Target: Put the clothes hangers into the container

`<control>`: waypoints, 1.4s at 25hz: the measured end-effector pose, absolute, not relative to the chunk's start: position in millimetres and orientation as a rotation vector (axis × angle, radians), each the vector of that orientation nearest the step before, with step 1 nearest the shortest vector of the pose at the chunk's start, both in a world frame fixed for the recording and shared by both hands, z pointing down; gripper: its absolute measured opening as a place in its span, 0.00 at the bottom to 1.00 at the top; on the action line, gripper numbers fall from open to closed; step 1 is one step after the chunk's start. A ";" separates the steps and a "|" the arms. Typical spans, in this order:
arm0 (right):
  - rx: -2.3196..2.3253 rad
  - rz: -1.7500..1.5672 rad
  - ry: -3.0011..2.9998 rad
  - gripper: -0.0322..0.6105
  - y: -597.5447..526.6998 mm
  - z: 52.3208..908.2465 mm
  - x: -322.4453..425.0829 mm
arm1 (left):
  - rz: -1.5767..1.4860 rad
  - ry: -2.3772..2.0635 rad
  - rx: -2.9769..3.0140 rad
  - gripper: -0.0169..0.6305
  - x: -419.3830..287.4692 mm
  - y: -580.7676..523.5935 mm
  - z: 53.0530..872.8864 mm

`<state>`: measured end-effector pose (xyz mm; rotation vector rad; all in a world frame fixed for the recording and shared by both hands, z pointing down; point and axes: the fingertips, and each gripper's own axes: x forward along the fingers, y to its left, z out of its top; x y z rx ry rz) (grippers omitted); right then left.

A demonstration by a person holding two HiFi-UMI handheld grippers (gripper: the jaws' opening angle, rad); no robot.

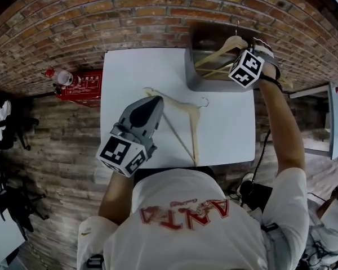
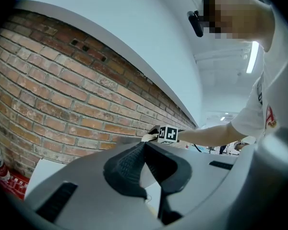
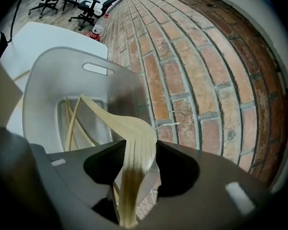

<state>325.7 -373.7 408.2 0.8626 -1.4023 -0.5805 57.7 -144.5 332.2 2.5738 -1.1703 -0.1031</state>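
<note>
Hovering over the white table (image 1: 129,72), left of centre in the head view, the left gripper (image 1: 154,100) has its jaws pressed together with nothing between them. Just beside its tip a wooden hanger (image 1: 183,114) lies flat on the tabletop. Farther on, at the upper right, the right gripper (image 3: 140,148) pinches the arm of a second hanger (image 3: 134,128) over the grey container (image 3: 43,95), which has other hangers (image 3: 72,123) inside and stands at the table's far edge against the brick wall (image 1: 129,16).
</note>
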 end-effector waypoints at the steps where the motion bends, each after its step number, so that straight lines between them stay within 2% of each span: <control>1: 0.853 -0.567 -1.401 0.35 -375.7 414.4 325.0 | -0.100 -1.168 2.571 0.04 57.1 -145.0 332.8; 7: 0.771 -0.524 -1.290 0.38 -371.0 444.8 326.2 | -0.074 -1.165 2.557 0.04 42.3 -147.6 340.3; 13: 0.829 -0.535 -1.266 0.39 -346.5 411.6 312.8 | -0.084 -1.116 2.582 0.04 32.3 -146.4 334.5; 14: 0.860 -0.541 -1.292 0.37 -340.2 401.7 306.2 | -0.089 -1.107 2.589 0.04 31.0 -145.8 333.0; 18: 1.000 -0.571 -1.415 0.18 -307.2 364.0 275.8 | -0.086 -1.070 2.611 0.04 26.3 -142.0 325.6; 21: 1.089 -0.551 -1.528 0.10 -279.8 347.1 250.5 | -0.089 -1.056 2.626 0.04 21.0 -139.6 322.1; 28: 1.306 -0.383 -1.821 0.05 -213.1 327.5 206.9 | -0.067 -1.044 2.657 0.04 13.5 -127.2 312.0; 35: 1.518 -0.167 -2.091 0.05 -165.7 305.9 204.4 | -0.041 -1.041 2.696 0.04 10.5 -120.3 299.8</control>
